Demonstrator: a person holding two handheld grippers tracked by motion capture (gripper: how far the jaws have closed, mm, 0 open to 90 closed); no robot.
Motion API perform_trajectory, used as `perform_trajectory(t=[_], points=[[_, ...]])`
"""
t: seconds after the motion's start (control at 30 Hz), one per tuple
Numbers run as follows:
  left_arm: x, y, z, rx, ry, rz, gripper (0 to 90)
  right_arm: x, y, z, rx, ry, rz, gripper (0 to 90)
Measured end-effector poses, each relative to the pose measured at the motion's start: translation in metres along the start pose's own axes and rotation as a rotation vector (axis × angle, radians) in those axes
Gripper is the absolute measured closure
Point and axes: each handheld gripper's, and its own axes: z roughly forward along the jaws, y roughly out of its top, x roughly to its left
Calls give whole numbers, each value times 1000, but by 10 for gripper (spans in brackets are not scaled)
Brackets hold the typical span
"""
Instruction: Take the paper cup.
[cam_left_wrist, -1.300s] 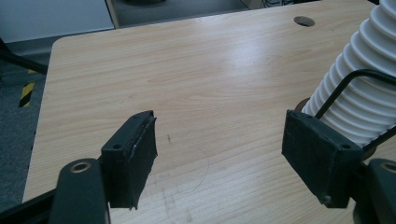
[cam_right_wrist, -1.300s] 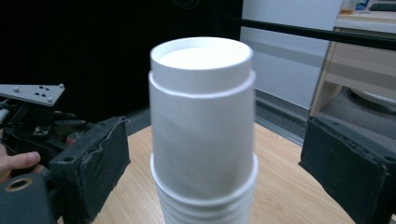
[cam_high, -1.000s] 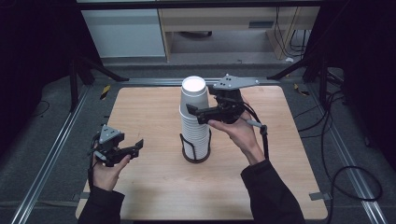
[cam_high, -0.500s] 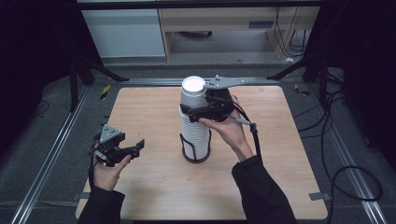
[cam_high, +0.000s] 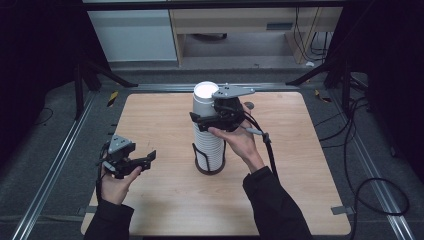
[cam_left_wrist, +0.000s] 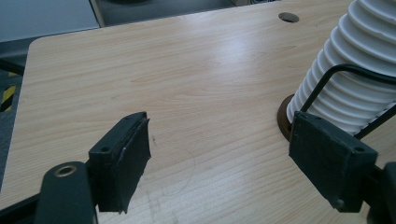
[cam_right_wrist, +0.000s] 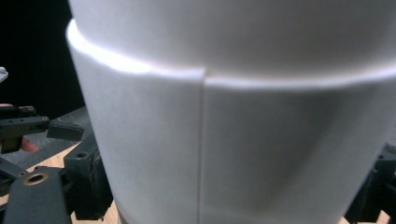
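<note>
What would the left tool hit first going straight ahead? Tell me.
Probably nothing soon. The left tool stands open and points across bare table. The cup stack in its wire holder sits off beside one jaw, likely out of the line, though depth is hard to judge.

The high view is dim at its margins, black on both sides; overhead light falls on the pale wooden tabletop (cam_high: 310, 165) alone; the right gripper view is soft and out of focus (the white paper cup wall (cam_right_wrist: 224, 140) sits very close), with glare along its rim; the left gripper view is sharp, evenly lit.
</note>
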Motion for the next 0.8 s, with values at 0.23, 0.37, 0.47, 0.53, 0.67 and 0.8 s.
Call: perform_trajectory(t=[0.23, 0.37, 0.47, 0.53, 0.67, 0.8], points=[[0, -1, 2, 10, -3, 4, 197, 0, 1, -3, 15, -7, -7, 133], [0, -1, 3, 14, -3, 4, 197, 2, 4, -3, 37, 3, -17, 135], [1, -1, 2, 12, -3, 2, 197, 2, 4, -3, 42, 2, -17, 137], [1, -1, 2, 13, -1, 1, 197, 2, 5, -4, 48, 0, -17, 137], [2, -2, 2, 16, 0, 0, 197, 3, 6, -4, 57, 0, -20, 138], [3, -2, 2, 17, 0, 0, 197, 3, 6, -4, 64, -4, -22, 138]])
